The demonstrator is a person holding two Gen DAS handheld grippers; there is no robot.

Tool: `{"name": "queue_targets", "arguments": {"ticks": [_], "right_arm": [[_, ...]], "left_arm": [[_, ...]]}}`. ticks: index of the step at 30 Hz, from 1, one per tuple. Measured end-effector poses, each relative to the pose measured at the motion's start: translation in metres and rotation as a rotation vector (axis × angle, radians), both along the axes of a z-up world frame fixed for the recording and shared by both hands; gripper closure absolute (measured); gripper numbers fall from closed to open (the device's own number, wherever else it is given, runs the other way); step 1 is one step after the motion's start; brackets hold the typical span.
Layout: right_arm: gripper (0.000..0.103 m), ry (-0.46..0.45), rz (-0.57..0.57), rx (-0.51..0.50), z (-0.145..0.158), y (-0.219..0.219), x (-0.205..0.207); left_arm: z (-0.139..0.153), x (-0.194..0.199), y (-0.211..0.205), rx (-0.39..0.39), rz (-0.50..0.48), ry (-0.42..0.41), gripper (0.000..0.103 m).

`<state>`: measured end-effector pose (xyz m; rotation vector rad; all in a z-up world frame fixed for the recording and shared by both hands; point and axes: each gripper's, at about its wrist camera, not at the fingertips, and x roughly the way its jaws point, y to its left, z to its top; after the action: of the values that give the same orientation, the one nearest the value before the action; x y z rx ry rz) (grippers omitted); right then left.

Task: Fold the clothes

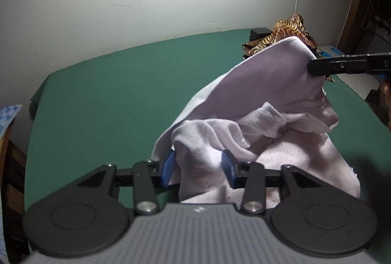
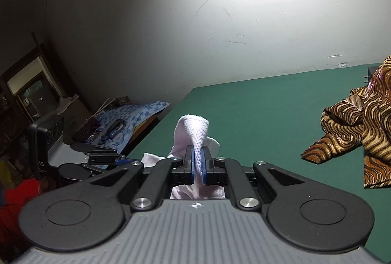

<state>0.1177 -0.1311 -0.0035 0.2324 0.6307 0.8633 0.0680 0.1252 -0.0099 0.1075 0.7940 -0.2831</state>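
While the right gripper [image 2: 198, 166] pinches a corner of the pale lilac shirt [image 1: 264, 83] tight and lifts it above the green table [image 1: 117, 93], the left gripper [image 1: 198, 167] stands parted around a bunched fold nearer the table's front edge.

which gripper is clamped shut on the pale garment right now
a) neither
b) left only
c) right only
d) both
c: the right gripper has its blue pads pressed together on the pale garment, while the left gripper has its pads apart with cloth lying loosely between them.
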Motion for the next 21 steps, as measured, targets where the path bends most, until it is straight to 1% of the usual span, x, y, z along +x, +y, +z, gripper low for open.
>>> {"name": "queue_targets", "arguments": {"ticks": [2, 4, 6, 8, 10, 11, 12, 14, 15, 16, 17, 18, 20, 21], "right_arm": [[0.097, -0.004, -0.016, -0.024, -0.003, 0.004, -0.001], [0.097, 0.001, -0.033, -0.01, -0.005, 0.004, -0.002], [0.097, -0.005, -0.039, 0.012, -0.003, 0.004, -0.006], [0.097, -0.006, -0.046, 0.023, -0.002, 0.002, -0.006], [0.097, -0.006, -0.054, 0.033, -0.001, 0.001, -0.005], [0.097, -0.006, -0.058, 0.038, -0.001, 0.0, -0.005], [0.097, -0.007, -0.062, 0.043, 0.0, -0.001, -0.005], [0.097, -0.008, -0.073, 0.036, 0.0, 0.0, -0.004], [0.097, -0.009, -0.083, 0.017, -0.001, 0.002, -0.004], [0.097, -0.011, -0.093, -0.002, -0.002, 0.004, -0.003], [0.097, -0.012, -0.109, -0.026, -0.004, 0.007, -0.001], [0.097, -0.011, -0.133, -0.048, -0.007, 0.01, 0.002], [0.097, -0.011, -0.186, -0.086, -0.014, 0.017, 0.012], [0.097, -0.017, -0.212, -0.103, -0.018, 0.022, 0.019]], "left_arm": [[0.0, 0.0, -0.003, 0.03, -0.002, -0.01, 0.054], [0.001, -0.001, 0.0, 0.046, 0.0, -0.025, 0.046], [0.001, 0.0, 0.007, 0.052, 0.015, -0.036, 0.025], [-0.004, 0.005, 0.018, 0.039, 0.045, -0.031, 0.019], [-0.01, 0.013, 0.031, 0.004, 0.069, -0.002, 0.021], [-0.014, 0.017, 0.036, -0.021, 0.078, 0.02, 0.027], [-0.018, 0.023, 0.039, -0.049, 0.085, 0.043, 0.035], [-0.026, 0.033, 0.044, -0.106, 0.098, 0.091, 0.044], [-0.029, 0.036, 0.046, -0.132, 0.103, 0.108, 0.045], [-0.029, 0.036, 0.044, -0.15, 0.102, 0.102, 0.044], [-0.028, 0.034, 0.041, -0.158, 0.097, 0.091, 0.041], [-0.026, 0.034, 0.036, -0.154, 0.095, 0.081, 0.034], [-0.023, 0.033, 0.026, -0.139, 0.092, 0.063, 0.032], [-0.023, 0.034, 0.022, -0.114, 0.099, 0.058, 0.032]]}}
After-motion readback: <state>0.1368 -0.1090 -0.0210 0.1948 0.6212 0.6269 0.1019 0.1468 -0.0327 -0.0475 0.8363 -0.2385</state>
